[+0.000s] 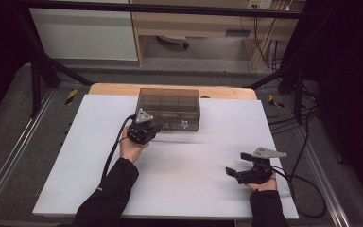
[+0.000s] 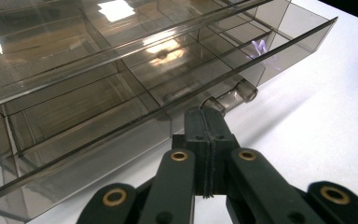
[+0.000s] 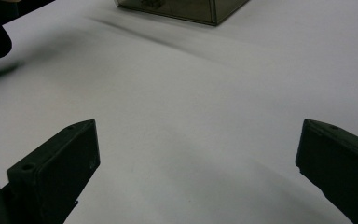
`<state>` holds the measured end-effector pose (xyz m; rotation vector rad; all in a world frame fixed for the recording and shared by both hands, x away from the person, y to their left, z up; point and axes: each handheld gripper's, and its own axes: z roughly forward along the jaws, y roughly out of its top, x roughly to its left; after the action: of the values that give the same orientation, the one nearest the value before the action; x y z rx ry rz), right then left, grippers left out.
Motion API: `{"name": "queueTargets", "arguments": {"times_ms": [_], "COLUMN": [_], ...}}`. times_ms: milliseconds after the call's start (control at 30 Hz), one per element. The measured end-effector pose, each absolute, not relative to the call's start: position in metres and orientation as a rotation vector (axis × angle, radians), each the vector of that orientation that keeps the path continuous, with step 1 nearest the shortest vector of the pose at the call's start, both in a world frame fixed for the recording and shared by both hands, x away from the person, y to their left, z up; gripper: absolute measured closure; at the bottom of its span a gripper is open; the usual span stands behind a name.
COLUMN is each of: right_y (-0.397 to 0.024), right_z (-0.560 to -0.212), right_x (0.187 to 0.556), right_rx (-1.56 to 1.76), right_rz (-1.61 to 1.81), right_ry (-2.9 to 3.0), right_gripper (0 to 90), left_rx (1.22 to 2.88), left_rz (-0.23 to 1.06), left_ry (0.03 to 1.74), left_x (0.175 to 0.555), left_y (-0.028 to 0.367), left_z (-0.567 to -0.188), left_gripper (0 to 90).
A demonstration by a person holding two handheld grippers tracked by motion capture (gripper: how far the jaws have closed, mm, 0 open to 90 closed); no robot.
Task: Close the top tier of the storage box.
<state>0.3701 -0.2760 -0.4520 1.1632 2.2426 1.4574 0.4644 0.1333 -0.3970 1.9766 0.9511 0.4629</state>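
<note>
— Where's the clear smoky box?

— Upper middle of the high view, at the far part of the white table. It runs long from left to right across the frame. A drawer with dividers looks partly drawn out at its near face.

— And the left gripper?

— Right against that near face, at its left end. In the left gripper view its jaws are pressed together, with the drawer's little clear handle lying just beyond the tips. I think the tips pinch the handle's near end, though the clear plastic makes that hard to judge.

— So which hand is nearer?

— The left, by far. The right gripper sits in the lower right of the high view, well apart from the box, jaws spread wide over bare table.

— What would the next move turn on?

— The drawer slides toward the bottom of the frame, across the box's long axis, so I'd guess a straight pull.

— Anything hidden?

— The box's left end is cut off in the left gripper view, and whether the compartments hold anything I can't make out.
</note>
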Motion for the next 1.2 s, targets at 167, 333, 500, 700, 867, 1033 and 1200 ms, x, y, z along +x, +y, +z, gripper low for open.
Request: {"name": "queueTargets", "arguments": {"times_ms": [167,333,500,700,867,1033,1200], "right_y": [-0.2759,-0.2759,-0.2759,-0.276,-0.276,-0.2757,-0.2757], "right_z": [-0.4522,-0.452,-0.4522,-0.4521,-0.452,-0.4523,-0.4524], "right_x": [0.3701,0.3701,0.3702,0.3702,0.3701,0.3702,0.3703], "right_rx": [1.163,1.163,1.162,1.164,1.163,1.165,1.165], "right_rz": [1.456,1.457,1.456,1.455,1.456,1.455,1.454], "right_ry": [2.244,2.243,2.245,2.245,2.244,2.246,2.247], "right_gripper": [0.2,0.2,0.2,0.2,0.2,0.2,0.2], "left_rx": [1.976,1.969,1.964,1.963,1.961,1.954,1.951], "left_rz": [0.467,0.467,0.466,0.467,0.476,0.478,0.481], "left_ry": [0.952,0.955,0.953,0.953,0.953,0.954,0.956], "left_x": [0.4665,0.4679,0.4692,0.4707,0.4716,0.473,0.474], "left_y": [0.1328,0.1326,0.1329,0.1328,0.1323,0.1323,0.1318], "left_z": [-0.3967,-0.3975,-0.398,-0.3986,-0.3996,-0.4005,-0.4008], "left_gripper": [90.0,90.0,90.0,90.0,90.0,90.0,90.0]}}
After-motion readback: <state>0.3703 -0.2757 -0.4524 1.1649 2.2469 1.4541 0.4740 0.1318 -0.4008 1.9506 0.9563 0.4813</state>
